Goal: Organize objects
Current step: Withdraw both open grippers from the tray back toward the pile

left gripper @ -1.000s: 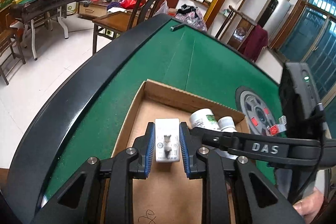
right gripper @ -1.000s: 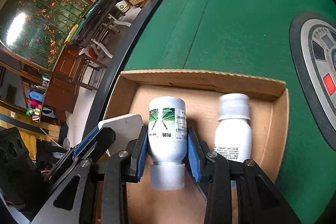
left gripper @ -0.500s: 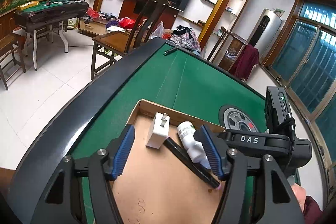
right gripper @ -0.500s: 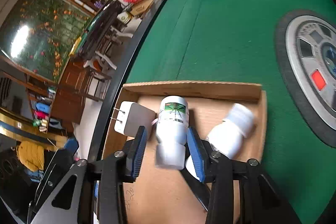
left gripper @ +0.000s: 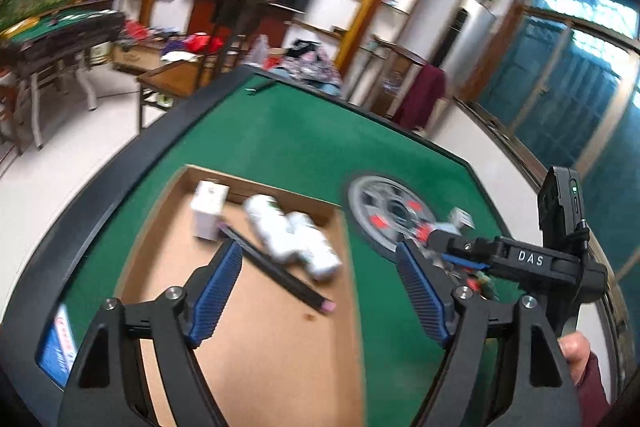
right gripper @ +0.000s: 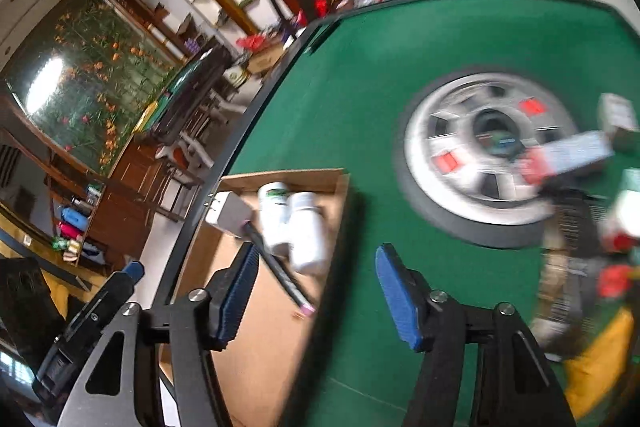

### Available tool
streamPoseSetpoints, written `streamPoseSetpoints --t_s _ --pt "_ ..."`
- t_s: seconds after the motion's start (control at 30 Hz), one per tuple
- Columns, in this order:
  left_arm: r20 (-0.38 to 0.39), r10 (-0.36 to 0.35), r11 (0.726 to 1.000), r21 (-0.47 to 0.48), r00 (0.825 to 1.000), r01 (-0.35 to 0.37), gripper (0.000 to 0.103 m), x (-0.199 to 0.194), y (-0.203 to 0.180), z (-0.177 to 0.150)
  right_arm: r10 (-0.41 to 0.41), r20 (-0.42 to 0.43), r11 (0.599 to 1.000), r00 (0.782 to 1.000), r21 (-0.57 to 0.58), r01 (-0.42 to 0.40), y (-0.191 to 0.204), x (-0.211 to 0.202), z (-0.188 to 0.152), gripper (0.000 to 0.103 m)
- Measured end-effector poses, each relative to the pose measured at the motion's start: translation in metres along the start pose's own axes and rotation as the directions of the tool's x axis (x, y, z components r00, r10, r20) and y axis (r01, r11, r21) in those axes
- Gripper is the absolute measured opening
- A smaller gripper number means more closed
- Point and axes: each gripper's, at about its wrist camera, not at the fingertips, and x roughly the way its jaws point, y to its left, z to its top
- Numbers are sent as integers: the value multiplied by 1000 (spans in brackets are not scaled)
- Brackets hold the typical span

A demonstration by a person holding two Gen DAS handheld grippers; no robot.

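Both claws stand apart and empty: the left gripper has just been opening, with nothing between its blue ribbed pads, and the right gripper has likewise just been opening, its jaws bare over the edge of the shallow brown cardboard tray. The task's things already lie in that tray at its far end: a white boxy plug adapter in the far left corner, two white plastic bottles lying on their sides and touching each other just beside it, and a long black pen with a pink tip laid slantwise in front of them. What could go wrong, as I judge it: the bottles lie loose on their round sides, so a knock to the tray could roll them onto the pen or adapter. More clutter waits on the green felt table to the right, small cartons and red-and-white packets piled near the round silver and black hub, blurred here; a hurried reach into that heap could scatter it or grab two things at once. Readable writing is scarce: "DAS" in white letters on the right gripper's black body seen from the left wrist; the green bottle label and a blue card at the table edge are too blurred to read.
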Motion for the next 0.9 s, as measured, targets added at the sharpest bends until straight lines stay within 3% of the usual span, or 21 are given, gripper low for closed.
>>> streamPoseSetpoints --t_s 0.13,0.23,0.4,0.5,0.6,0.67,0.8,0.87,0.9 --pt "-10 -81 995 58 997 81 79 -12 -42 -2 -107 69 994 992 6 106 -38 -65 -10 68" --pt "33 -158 983 105 987 153 79 -43 -72 3 -213 137 976 967 -14 217 -49 -123 -4 68" --pt "83 -303 949 117 949 293 79 -100 -100 31 -223 285 972 932 0 233 -28 -243 11 75" --pt "106 -344 933 149 933 328 81 -132 -115 60 -192 320 978 928 -21 209 4 -294 23 79" --pt "168 -330 934 203 929 295 81 -165 -125 94 -174 350 978 921 -48 203 55 -336 40 79" --pt "235 -300 943 221 924 250 81 -190 -126 118 -146 403 980 903 -68 189 86 -367 50 79" --pt "390 -179 972 211 903 101 84 -236 -118 166 -132 534 977 835 -70 200 147 -436 79 82" --pt "415 -114 978 207 903 28 86 -248 -115 182 -204 598 960 775 -35 279 176 -473 102 86" --pt "428 -76 980 201 900 -13 86 -253 -114 188 -227 616 952 754 -21 304 182 -483 108 92"
